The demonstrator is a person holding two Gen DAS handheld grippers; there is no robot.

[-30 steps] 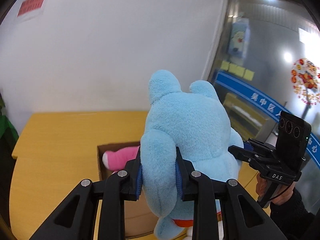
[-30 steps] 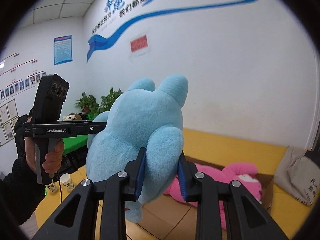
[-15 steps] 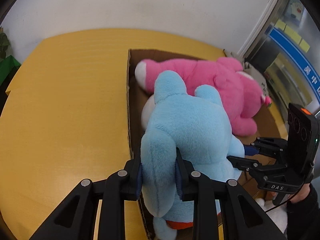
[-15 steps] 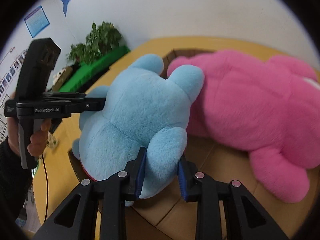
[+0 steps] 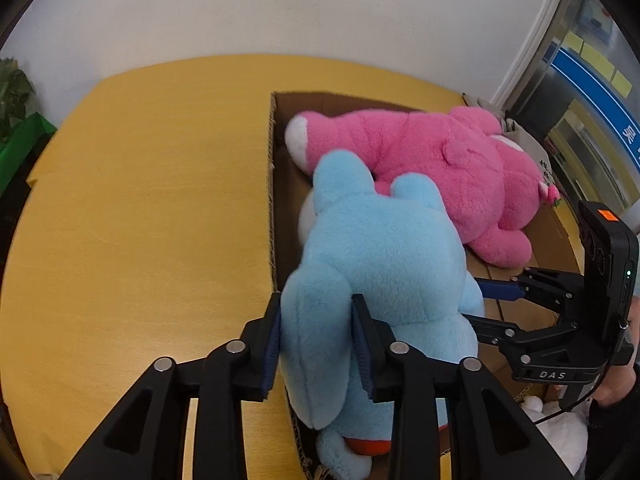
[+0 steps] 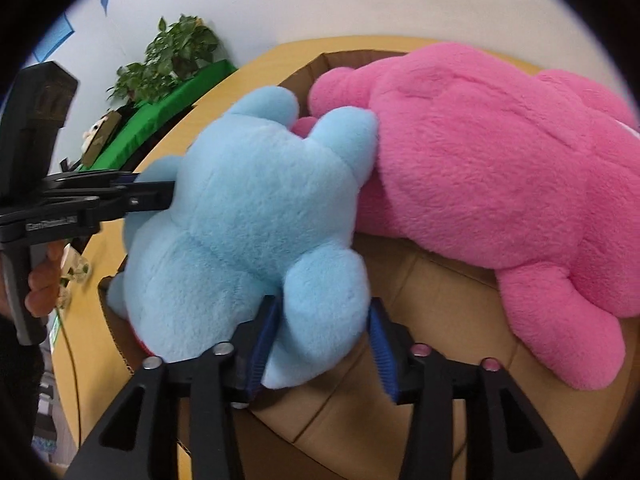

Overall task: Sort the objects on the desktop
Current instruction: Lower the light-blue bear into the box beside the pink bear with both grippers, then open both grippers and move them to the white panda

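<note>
A light blue plush toy (image 5: pixel 384 248) (image 6: pixel 260 200) lies in an open cardboard box (image 5: pixel 272 200) (image 6: pixel 420 280), with its head against a big pink plush toy (image 5: pixel 440 160) (image 6: pixel 500 160) that also lies in the box. My left gripper (image 5: pixel 318 308) has one blue limb between its pads. Its jaws are opening, and both pads still touch the fur. My right gripper (image 6: pixel 320 312) straddles another blue limb. Its jaws are opening too, and its right pad stands off the fur. Each gripper shows in the other's view, at the toy's side.
The box sits on a yellow wooden table (image 5: pixel 140 200) that stretches away to the left. A potted plant (image 6: pixel 180 48) and a green surface (image 6: pixel 172 100) stand beyond the table's edge. A white fluffy object (image 5: pixel 560 440) lies by the hand at the lower right.
Both grippers came down with the blue toy from above the table into the box, beside the pink toy. Both pairs of jaws have since widened, the right more than the left.
</note>
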